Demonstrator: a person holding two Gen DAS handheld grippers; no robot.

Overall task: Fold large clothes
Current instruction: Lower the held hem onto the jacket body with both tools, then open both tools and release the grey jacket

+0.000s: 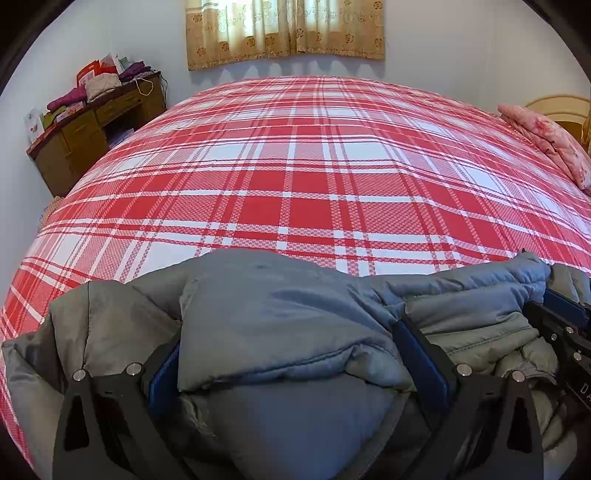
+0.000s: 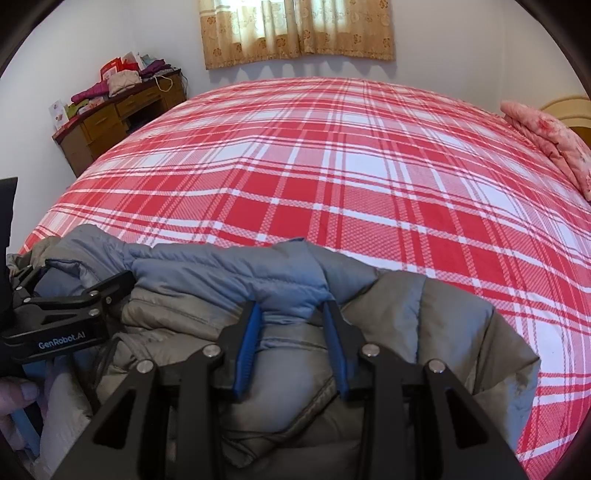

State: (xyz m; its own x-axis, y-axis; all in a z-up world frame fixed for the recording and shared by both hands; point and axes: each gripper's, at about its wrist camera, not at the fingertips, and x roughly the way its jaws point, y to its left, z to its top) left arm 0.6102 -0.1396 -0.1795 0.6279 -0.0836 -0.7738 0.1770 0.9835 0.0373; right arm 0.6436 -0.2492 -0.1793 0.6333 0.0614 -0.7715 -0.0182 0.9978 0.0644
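Puffy jacket (image 1: 288,332) between left gripper (image 1: 291,354) fingers: quilted synthetic cloth, grey-blue, slight sheen, creased; beyond claw, bedspread (image 1: 295,177) woven cotton-like cloth, matt, red-white check; gripper frame matt black plastic, shiny metal pins, blue rubbery pads; right gripper (image 2: 291,332) same build; far left, desk (image 1: 88,129) brown wood, dull varnish; curtain (image 1: 284,29) thin patterned cloth

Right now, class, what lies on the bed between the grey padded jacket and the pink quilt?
Only bare red plaid bedsheet separates the jacket from the quilt; both wrist views show it.
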